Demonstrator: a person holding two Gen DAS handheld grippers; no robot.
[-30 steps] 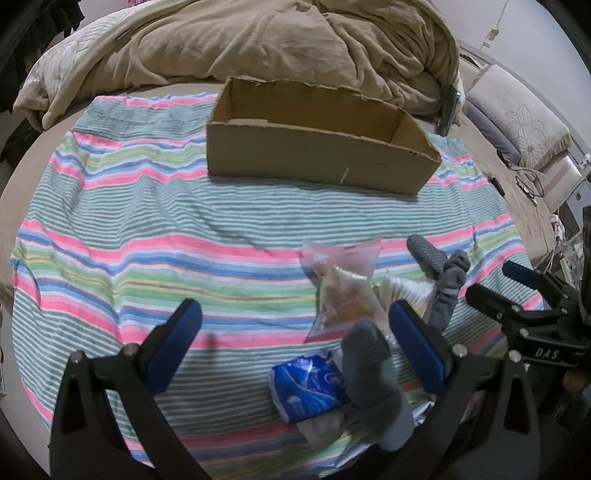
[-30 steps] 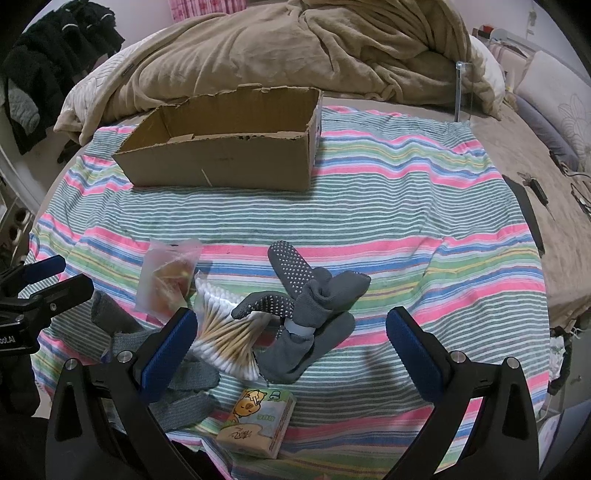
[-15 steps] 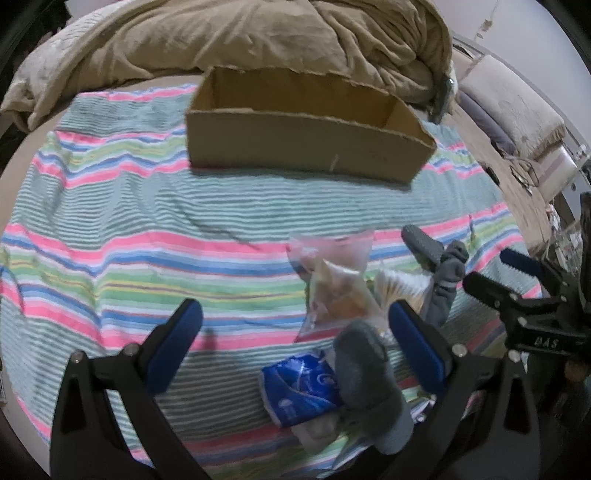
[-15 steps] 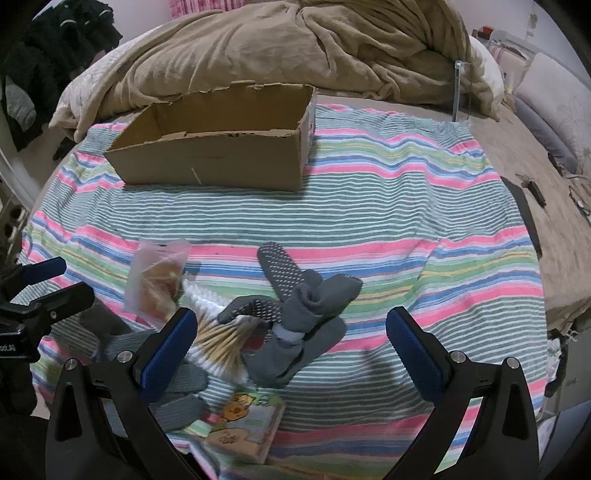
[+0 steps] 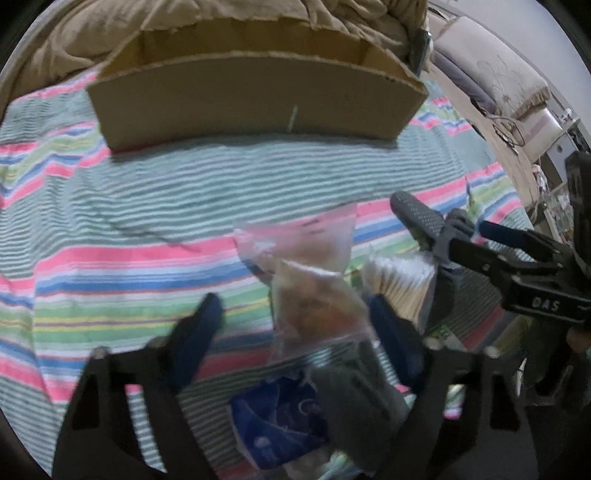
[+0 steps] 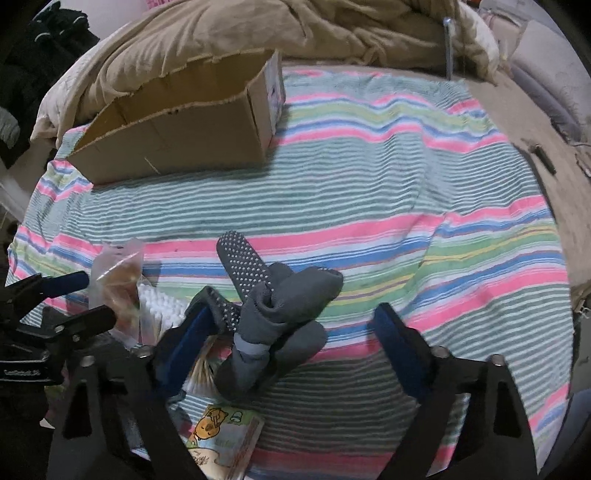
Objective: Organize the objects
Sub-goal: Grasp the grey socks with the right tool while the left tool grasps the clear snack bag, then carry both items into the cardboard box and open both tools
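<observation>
My left gripper (image 5: 295, 325) points down over a clear plastic bag of snacks (image 5: 314, 291). Its jaws are closing with the bag between them, the pads apart from it. My right gripper (image 6: 291, 328) straddles a bundle of grey dotted socks (image 6: 284, 306); its jaws are closing too, and the pads do not press on the bundle. A pack of cotton swabs (image 5: 399, 280) lies between the bag and the socks. An open cardboard box (image 5: 258, 103) stands at the far side of the striped blanket (image 5: 147, 206).
A blue tissue pack (image 5: 273, 417) and a loose grey sock (image 5: 354, 398) lie under the left gripper. A yellow cartoon tissue pack (image 6: 221, 435) lies near the right one. A beige duvet (image 6: 295, 33) is heaped behind the box; dark clothes (image 6: 37, 55) hang at the left.
Both grippers have come down toward the pile and rolled, and both pairs of jaws have narrowed. The bag now sits between the left fingers and the socks between the right.
</observation>
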